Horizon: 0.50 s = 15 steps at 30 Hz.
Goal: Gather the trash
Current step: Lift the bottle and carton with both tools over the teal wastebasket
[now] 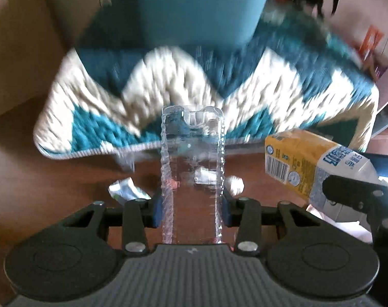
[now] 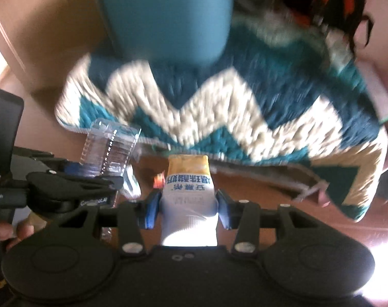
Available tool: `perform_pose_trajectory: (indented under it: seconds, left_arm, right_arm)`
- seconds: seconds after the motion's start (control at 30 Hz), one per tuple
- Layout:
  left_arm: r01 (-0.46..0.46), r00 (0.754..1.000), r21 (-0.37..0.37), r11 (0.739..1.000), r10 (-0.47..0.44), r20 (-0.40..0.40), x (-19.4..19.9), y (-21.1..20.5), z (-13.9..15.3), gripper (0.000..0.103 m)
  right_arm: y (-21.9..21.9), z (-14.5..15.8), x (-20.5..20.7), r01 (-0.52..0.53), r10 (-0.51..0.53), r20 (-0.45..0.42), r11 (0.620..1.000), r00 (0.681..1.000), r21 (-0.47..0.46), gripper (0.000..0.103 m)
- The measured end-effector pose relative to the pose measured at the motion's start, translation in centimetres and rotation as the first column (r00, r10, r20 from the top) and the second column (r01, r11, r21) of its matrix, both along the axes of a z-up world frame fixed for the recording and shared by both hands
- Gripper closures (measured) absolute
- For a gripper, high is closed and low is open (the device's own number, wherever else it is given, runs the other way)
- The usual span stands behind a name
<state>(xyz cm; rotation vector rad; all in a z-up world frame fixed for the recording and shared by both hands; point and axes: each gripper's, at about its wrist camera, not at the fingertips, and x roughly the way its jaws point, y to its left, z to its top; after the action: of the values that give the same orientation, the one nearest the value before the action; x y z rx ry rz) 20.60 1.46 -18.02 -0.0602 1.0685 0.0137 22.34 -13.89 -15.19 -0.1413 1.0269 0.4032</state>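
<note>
a: what does your left gripper (image 1: pixel 192 206) hold?
b: its fingers are clenched on the clear plastic tray (image 1: pixel 192 168), above the wooden floor (image 1: pixel 53 179).
a: and your right gripper (image 2: pixel 186 211)?
b: it grasps the milk carton (image 2: pixel 187 186), near the edge of the zigzag rug (image 2: pixel 245 107). the teal bin (image 2: pixel 163 12) stands on that rug, well ahead of you.

Ahead of both grippers the teal bin (image 1: pixel 194 7) stands on the far part of the zigzag rug (image 1: pixel 283 97), a cardboard box (image 1: pixel 22 51) close at its left. The rug's near edge and the bare wooden floor (image 1: pixel 40 163) before it lie open, save for crumpled scraps (image 1: pixel 124 188) near the rug's near edge
</note>
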Motion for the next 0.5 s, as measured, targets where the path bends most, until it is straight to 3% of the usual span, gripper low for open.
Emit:
perform_pose_trajectory:
  seconds: [0.23, 0.5]
  left_arm:
    - [-0.021, 0.979, -0.008, 1.000, 0.022, 0.204, -2.1, 0.6, 9.4, 0.062]
    - [-0.019, 0.924, -0.014, 1.000, 0.023, 0.382, -2.7, 0.6, 19.2, 0.062]
  right_arm:
    - [-0.5, 9.9, -3.8, -0.013, -0.001, 0.256, 0.999, 0.967, 0.052, 0.057]
    - [-0.9, 19.0, -5.1, -0.015, -0.033, 0.447, 0.994, 0.894, 0.104, 0.057]
